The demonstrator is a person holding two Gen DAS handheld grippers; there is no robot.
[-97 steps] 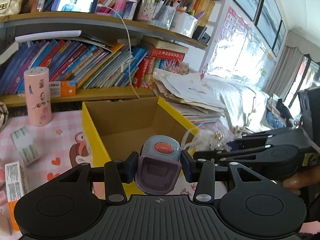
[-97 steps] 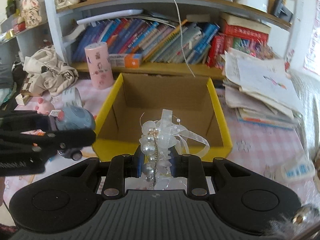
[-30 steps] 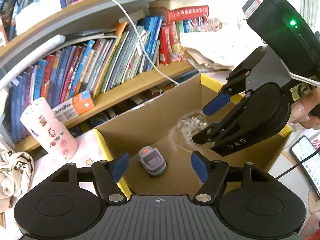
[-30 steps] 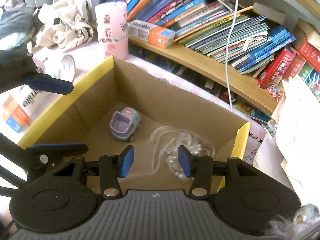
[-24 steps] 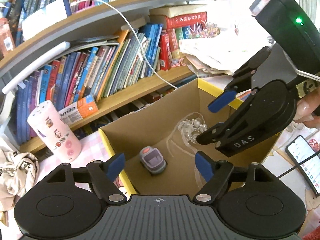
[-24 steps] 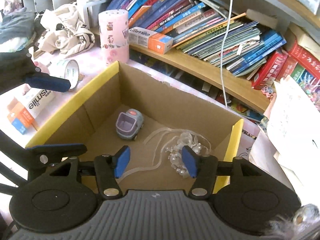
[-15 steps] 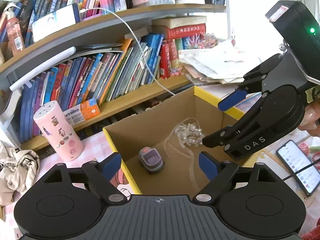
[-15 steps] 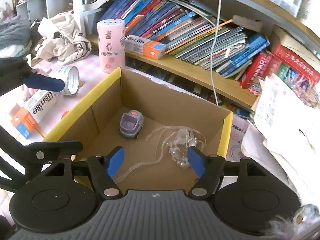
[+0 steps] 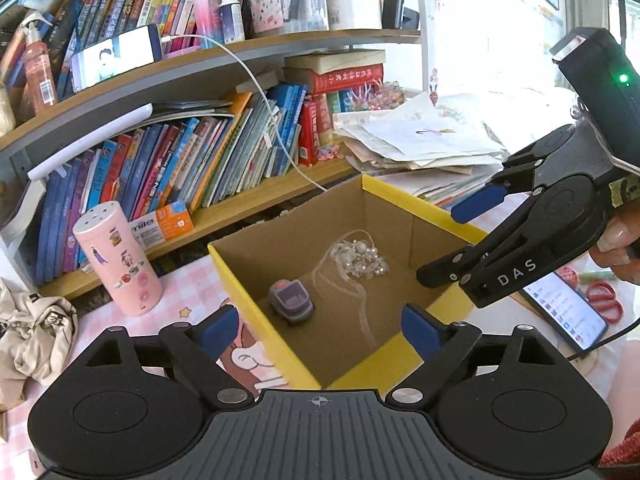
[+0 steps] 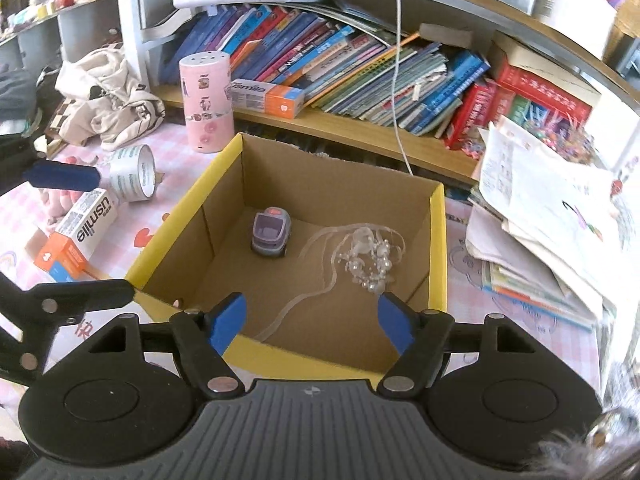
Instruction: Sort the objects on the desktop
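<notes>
The box [image 10: 438, 248] holds two sorted items on its floor: the toy [image 10: 271, 233] and, just beside it, the bead ribbon [image 10: 366, 258]. Our left gripper [image 9: 318, 330] and right gripper [image 10: 310, 318] hang above the near rim, jaws opening, nothing between them. We judge the drop step complete. Next, we reach for the tape [image 10: 134, 174] or the carton [image 10: 80, 236] left of the box.

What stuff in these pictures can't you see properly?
- Phone, left wrist view: the right gripper covers part of it, and its text is too small to read.
- Red scissors, left wrist view: partly hidden behind the phone.
- Cardboard box, right wrist view: its near wall is behind the gripper's fingers.
- Book titles on the shelf, both views: too small.
</notes>
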